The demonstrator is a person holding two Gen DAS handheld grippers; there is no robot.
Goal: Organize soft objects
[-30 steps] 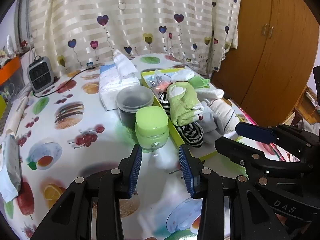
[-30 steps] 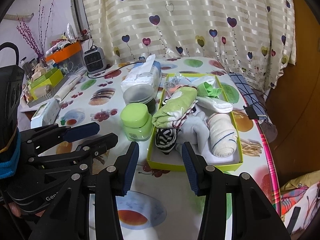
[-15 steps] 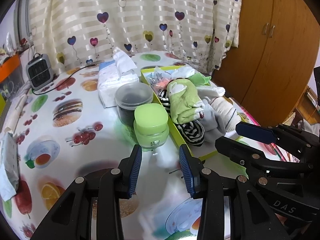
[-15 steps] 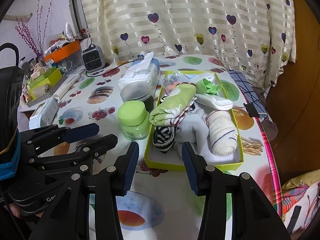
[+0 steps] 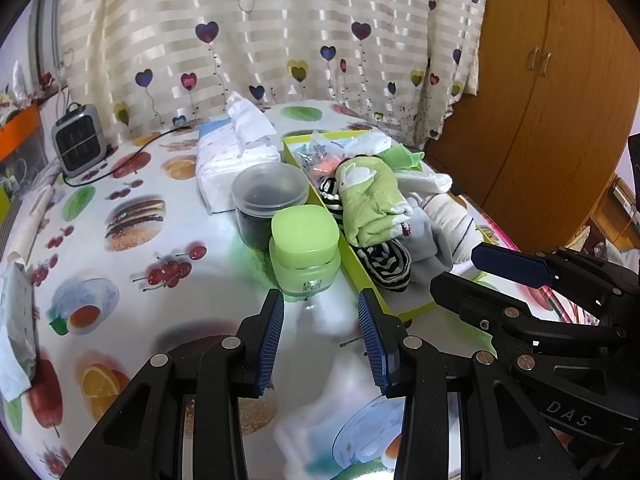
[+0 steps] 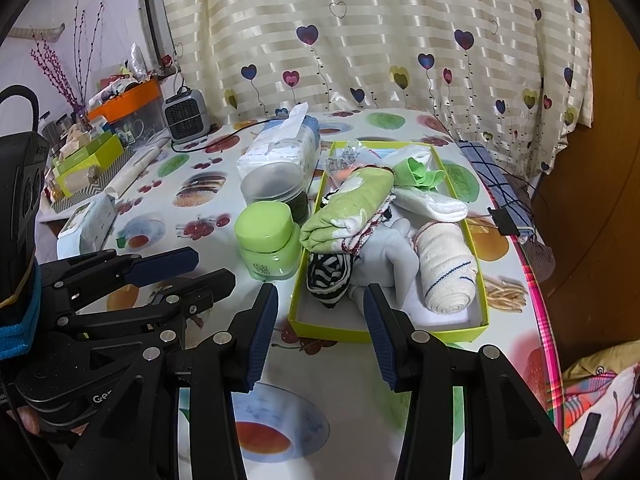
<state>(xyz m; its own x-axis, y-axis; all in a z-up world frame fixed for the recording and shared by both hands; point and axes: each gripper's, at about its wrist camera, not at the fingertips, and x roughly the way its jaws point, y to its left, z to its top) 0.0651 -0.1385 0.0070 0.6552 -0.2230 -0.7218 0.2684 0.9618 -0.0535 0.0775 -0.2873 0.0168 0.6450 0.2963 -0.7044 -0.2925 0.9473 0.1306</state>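
Observation:
A yellow-green box [image 6: 384, 330] [image 5: 348, 258] on the table holds soft items: a green-and-white rolled cloth [image 6: 348, 204] [image 5: 370, 200], a black-and-white striped sock [image 6: 328, 274] [image 5: 386, 266], a grey sock [image 6: 390, 260], a cream rolled sock [image 6: 448, 270] and a white sock [image 6: 432, 204]. My right gripper [image 6: 320, 330] is open and empty, just in front of the box's near edge. My left gripper [image 5: 320, 338] is open and empty, in front of a green-lidded jar [image 5: 304, 252] [image 6: 268, 238].
A dark jar with a clear lid [image 5: 270, 200] and a tissue pack [image 5: 236, 160] stand behind the green jar. A small heater [image 5: 78, 142] sits at the back left. A curtain hangs behind the table; a wooden wardrobe [image 5: 552, 100] is at right.
Both grippers have moved slightly forward and left toward the box and jar; both stay open and empty.

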